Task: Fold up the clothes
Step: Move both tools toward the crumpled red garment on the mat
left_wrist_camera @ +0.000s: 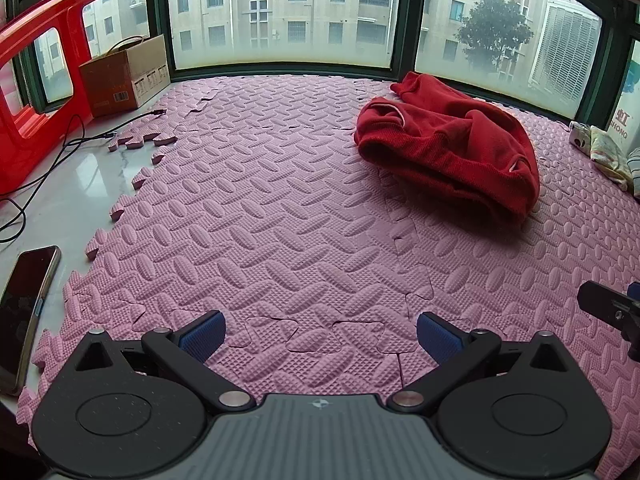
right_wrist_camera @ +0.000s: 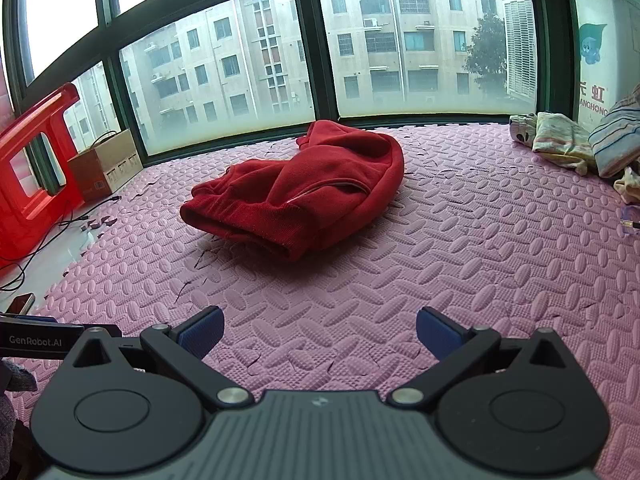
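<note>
Pink foam puzzle-mat floor (left_wrist_camera: 280, 208) below a wide window. The crumpled red knit sweater (right_wrist_camera: 296, 196) lies unfolded, well ahead of me. My left tool (left_wrist_camera: 320, 338) and right tool (right_wrist_camera: 320, 334) both gape, empty. I judge folding hasn't begun.

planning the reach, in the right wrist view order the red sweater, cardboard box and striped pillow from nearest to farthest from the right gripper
From the right gripper:
1. Red sweater, crumpled on the mat straight ahead.
2. Striped pillow, at the mat's far right edge.
3. Cardboard box, far left by the window.
Pillow and box are close to call.
</note>
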### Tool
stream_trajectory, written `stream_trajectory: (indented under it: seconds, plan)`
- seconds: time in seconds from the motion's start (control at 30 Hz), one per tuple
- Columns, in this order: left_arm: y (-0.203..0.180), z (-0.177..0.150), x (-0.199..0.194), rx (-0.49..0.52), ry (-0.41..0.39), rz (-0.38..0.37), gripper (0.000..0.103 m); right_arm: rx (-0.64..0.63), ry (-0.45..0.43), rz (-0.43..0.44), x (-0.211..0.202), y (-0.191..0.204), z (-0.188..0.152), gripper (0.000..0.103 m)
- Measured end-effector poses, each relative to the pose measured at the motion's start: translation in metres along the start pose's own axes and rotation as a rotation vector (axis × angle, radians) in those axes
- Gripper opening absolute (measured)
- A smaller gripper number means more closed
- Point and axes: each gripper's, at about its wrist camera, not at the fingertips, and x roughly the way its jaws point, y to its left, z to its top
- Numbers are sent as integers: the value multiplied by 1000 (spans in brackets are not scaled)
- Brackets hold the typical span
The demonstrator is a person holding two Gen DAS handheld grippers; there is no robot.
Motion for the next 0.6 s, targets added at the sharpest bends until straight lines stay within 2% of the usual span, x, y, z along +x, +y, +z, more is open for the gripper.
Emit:
stream_trajectory:
  seconds: [0.6]
  plan:
    - [-12,4,4,22,25,-16,103,-4,50,-14,5,-2,0,103]
